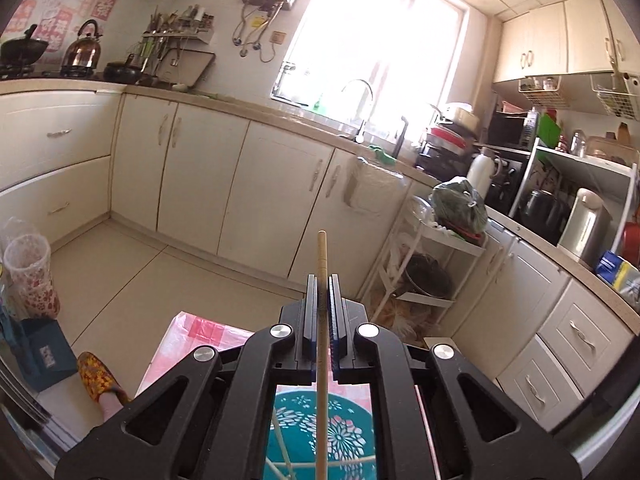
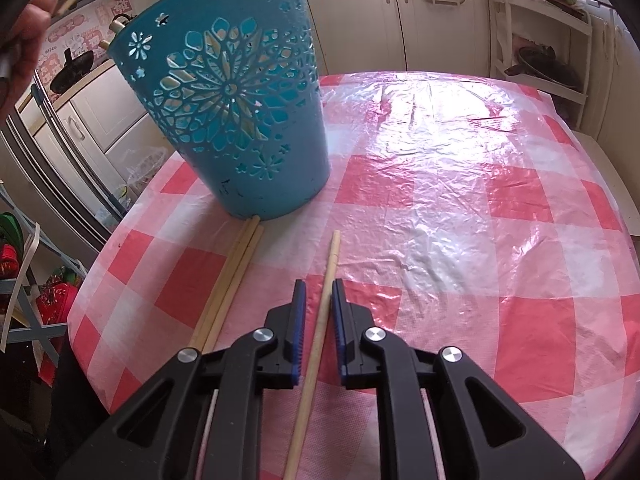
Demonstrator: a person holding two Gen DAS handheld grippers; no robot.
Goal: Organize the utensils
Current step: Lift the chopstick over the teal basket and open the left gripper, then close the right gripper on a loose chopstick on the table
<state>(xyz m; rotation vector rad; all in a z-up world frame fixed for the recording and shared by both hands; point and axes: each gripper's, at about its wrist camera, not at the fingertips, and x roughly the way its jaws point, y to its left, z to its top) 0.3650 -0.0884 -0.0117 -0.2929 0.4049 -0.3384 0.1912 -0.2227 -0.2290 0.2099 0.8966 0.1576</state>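
My left gripper [image 1: 322,280] is shut on a wooden chopstick [image 1: 321,256] and holds it high, pointing out over the kitchen. The teal cut-out utensil holder [image 1: 340,436] shows below it, with thin sticks inside. In the right wrist view the holder [image 2: 236,120] stands on the pink checked tablecloth [image 2: 460,200]. My right gripper [image 2: 320,288] is open, its jaws on either side of a single chopstick [image 2: 326,280] lying on the cloth. Two more chopsticks [image 2: 232,276] lie side by side to its left, their tips touching the holder's base.
The table edge curves close on the left and right. Cream cabinets [image 1: 200,168], a sink with a tap [image 1: 360,108] and a white rack [image 1: 424,264] line the room. A cluttered shelf [image 2: 24,280] stands left of the table.
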